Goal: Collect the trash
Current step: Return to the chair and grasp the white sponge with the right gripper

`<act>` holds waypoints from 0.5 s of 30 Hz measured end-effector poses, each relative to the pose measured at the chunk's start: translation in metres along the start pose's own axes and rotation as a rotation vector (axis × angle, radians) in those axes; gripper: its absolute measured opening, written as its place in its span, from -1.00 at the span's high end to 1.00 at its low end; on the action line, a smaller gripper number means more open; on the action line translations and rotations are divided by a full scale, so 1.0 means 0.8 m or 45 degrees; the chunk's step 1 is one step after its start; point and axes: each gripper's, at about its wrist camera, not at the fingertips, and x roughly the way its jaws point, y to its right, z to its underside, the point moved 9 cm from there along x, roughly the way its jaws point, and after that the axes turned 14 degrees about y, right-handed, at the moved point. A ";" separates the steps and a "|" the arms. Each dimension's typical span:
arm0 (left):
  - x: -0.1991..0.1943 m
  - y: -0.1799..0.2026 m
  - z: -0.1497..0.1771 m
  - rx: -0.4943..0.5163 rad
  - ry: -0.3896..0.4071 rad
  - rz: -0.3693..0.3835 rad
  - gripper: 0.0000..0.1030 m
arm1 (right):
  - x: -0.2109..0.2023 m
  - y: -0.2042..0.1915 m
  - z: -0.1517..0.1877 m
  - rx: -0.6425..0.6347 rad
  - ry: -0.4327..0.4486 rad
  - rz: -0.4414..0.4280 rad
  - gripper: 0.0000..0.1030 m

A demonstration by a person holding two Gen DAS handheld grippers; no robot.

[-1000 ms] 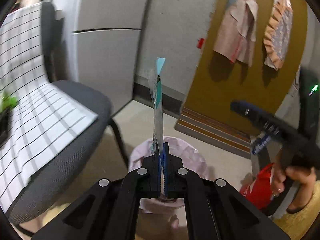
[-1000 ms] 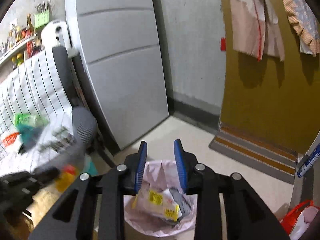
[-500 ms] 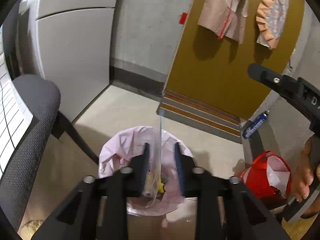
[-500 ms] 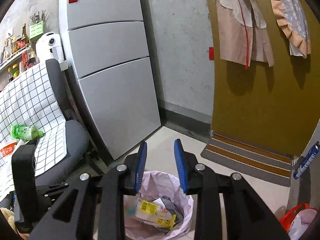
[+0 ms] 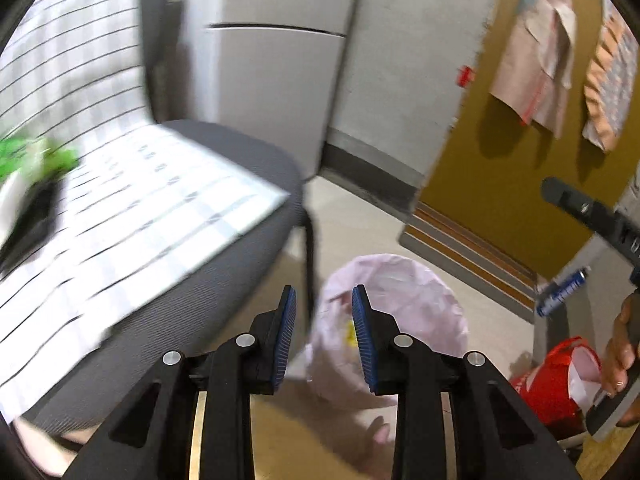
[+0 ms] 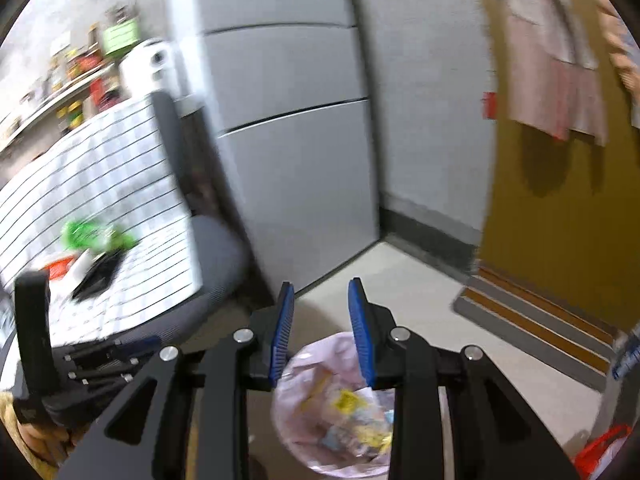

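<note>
Both the left gripper and the right gripper stand narrowly parted and empty. Below the jaws, the pink-lined bin holds crumpled wrappers. Further right sits a red bag.

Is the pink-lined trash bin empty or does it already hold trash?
It holds trash: the trash bin shows yellow-labelled wrappers and paper inside its pink liner.

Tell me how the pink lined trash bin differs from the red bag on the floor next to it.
The trash bin has a pale pink liner and a round open mouth; the red bag is bright red with handles. The bin shows several wrappers inside, some yellow; the red bag shows only something white. The bin looks wider, the red bag smaller and slumped. Both sit on the floor, open at the top.
</note>
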 end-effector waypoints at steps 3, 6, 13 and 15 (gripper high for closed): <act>-0.034 -0.036 -0.001 -0.024 0.031 -0.076 0.40 | 0.013 -0.049 0.004 -0.073 -0.045 -0.080 0.46; -0.070 -0.075 -0.003 -0.047 0.072 -0.166 0.40 | 0.023 -0.102 0.002 -0.091 -0.075 -0.202 0.46; -0.148 -0.171 -0.004 -0.149 0.142 -0.386 0.30 | 0.048 -0.222 0.004 -0.210 -0.151 -0.446 0.13; -0.165 -0.199 -0.001 -0.187 0.149 -0.447 0.28 | 0.055 -0.259 0.005 -0.254 -0.161 -0.513 0.04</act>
